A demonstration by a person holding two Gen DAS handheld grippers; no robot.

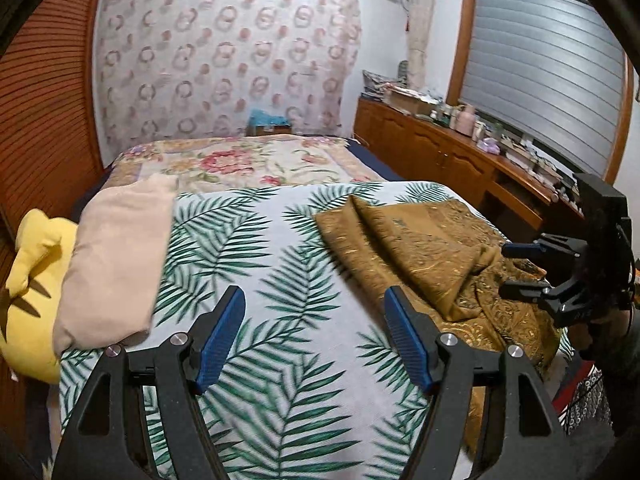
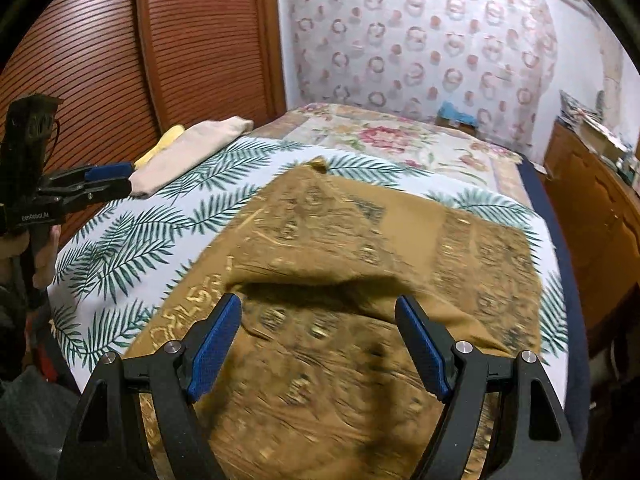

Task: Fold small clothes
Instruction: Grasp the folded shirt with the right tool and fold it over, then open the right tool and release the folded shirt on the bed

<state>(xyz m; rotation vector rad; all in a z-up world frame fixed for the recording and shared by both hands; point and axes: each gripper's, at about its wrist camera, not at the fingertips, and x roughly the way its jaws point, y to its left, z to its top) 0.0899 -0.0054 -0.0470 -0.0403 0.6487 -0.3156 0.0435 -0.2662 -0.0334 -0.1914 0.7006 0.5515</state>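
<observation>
A brown gold-patterned garment point(image 2: 360, 248) lies rumpled and partly folded on the palm-leaf sheet point(image 1: 248, 248). In the left wrist view the garment point(image 1: 432, 256) sits to the right. My left gripper point(image 1: 316, 300) hovers open over bare sheet, left of the garment, with nothing between its fingers. My right gripper point(image 2: 318, 308) hangs open just above the garment's near fold, its blue pads point(image 2: 218, 344) apart and holding nothing. Each gripper also shows from the side in the other's view: the right gripper point(image 1: 520, 270) and the left gripper point(image 2: 116, 182).
A folded beige cloth point(image 1: 116, 256) and a yellow one point(image 1: 32, 280) lie at the sheet's left edge. A floral bedspread point(image 1: 240, 160) covers the far bed. A wooden slatted wardrobe point(image 2: 120, 60) stands left, a cluttered wooden sideboard point(image 1: 460, 152) right.
</observation>
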